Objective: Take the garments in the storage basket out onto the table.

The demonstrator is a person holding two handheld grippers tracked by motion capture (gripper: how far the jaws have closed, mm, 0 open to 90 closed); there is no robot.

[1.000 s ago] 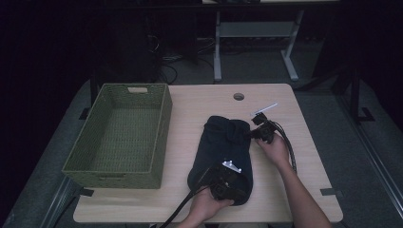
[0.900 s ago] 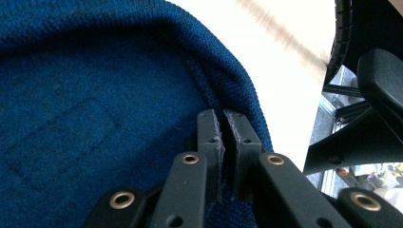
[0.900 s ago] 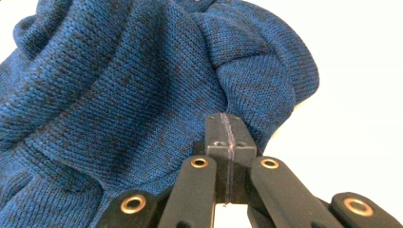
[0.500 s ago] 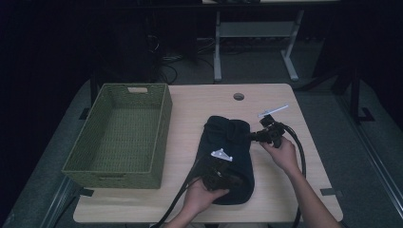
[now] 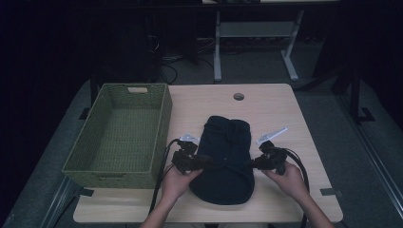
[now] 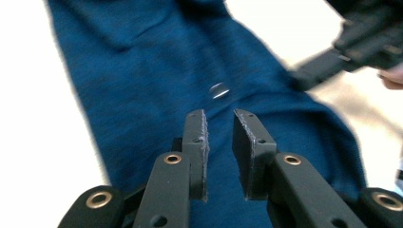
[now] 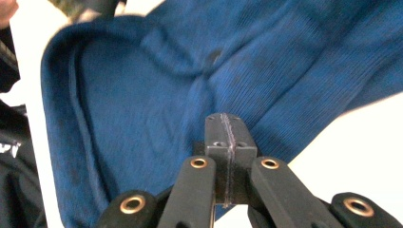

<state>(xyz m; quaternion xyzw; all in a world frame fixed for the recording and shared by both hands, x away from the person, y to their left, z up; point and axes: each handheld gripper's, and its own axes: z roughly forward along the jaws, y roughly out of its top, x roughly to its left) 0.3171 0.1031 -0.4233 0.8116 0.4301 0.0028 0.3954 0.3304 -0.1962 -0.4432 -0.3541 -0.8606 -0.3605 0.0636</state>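
A dark blue knitted garment (image 5: 225,156) lies folded on the wooden table (image 5: 271,104), its long side pointing away from me. My left gripper (image 5: 206,161) points right at the garment's left edge. In the left gripper view its jaws (image 6: 219,116) stand a little apart over the blue cloth (image 6: 142,71); they have just been opening and hold nothing. My right gripper (image 5: 249,164) points left at the garment's right edge. Its pads (image 7: 224,118) have just closed and meet flat above the cloth (image 7: 294,57), with no fabric showing between them.
A green woven basket (image 5: 161,123) with nothing in it stands at the table's left, close to my left hand. A round cable hole (image 5: 238,96) sits in the far middle of the table. Black cables trail from both grippers toward the front edge.
My left gripper has moved from the garment's near end to its left edge and its jaws have parted. My right gripper has come down from the far right corner to the right edge.
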